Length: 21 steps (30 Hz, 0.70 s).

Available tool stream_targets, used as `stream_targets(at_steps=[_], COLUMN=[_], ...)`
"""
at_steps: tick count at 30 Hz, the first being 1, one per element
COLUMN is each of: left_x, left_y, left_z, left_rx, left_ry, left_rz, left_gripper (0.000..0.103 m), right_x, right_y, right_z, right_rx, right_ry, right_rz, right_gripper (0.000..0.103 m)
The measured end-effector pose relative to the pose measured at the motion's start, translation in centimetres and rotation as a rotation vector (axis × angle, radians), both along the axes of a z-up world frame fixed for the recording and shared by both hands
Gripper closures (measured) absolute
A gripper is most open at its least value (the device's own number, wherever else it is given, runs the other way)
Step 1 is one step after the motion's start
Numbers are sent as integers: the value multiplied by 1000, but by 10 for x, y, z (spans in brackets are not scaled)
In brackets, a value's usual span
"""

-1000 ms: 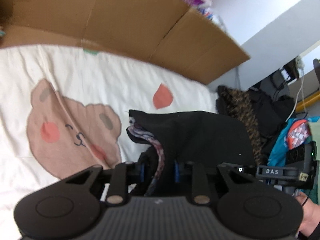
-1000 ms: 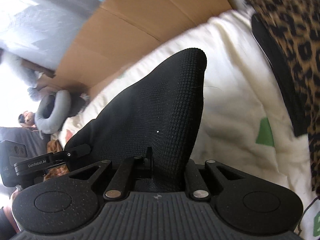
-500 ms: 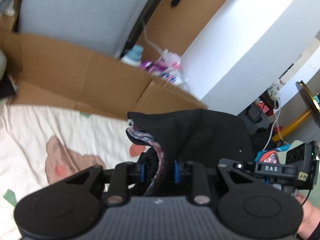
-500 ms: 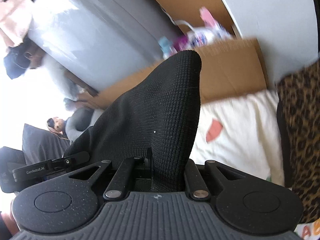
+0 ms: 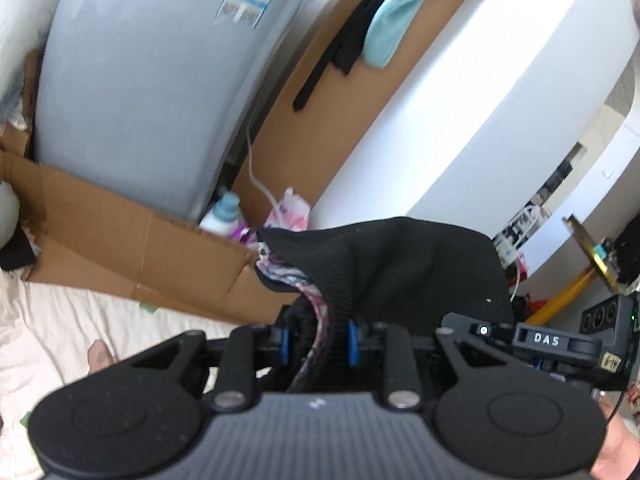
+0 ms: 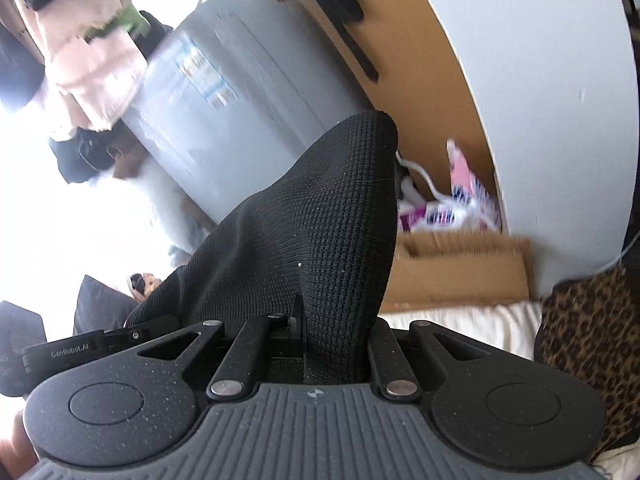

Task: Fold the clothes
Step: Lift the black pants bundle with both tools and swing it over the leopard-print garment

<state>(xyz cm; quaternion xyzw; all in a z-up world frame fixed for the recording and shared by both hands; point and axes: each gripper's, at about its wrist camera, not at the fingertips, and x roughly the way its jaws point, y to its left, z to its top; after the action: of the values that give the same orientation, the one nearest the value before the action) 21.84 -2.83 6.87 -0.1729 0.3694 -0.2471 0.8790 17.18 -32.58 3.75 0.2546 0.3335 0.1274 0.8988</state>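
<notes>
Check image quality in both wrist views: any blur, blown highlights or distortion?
Left wrist: fisheye bends the white wall; the black knit garment in the left gripper is sharp. Right wrist: left side blown out white, grey appliance and cardboard box smeared; garment in the right gripper stays crisp.

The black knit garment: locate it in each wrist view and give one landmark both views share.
Left wrist view: the black knit garment rises from the centre bottom, clamped in the left gripper, its patterned lining showing at the left edge.
Right wrist view: it stands as a tall peak in the centre, clamped in the right gripper.
Shared landmark: the pink-and-white package behind the cardboard box.
</notes>
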Motion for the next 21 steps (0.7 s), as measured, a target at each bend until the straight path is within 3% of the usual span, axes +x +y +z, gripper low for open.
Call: stream_targets(at_steps=[5, 12, 21], left_x=[-10, -25, -44], left_y=[-16, -33, -70], left_z=[39, 61, 60], left_rx=[-24, -97, -120], left_ry=[-38, -48, -51], left_rz=[22, 75, 16], left_gripper=[75, 75, 75], right_x=[-1, -15, -41], right_y=[-6, -21, -60], right_z=[54, 113, 126], right_rx=[-63, -99, -127], right_ry=[-47, -103, -107], right_rz=[-8, -18, -44], right_gripper=[96, 96, 96])
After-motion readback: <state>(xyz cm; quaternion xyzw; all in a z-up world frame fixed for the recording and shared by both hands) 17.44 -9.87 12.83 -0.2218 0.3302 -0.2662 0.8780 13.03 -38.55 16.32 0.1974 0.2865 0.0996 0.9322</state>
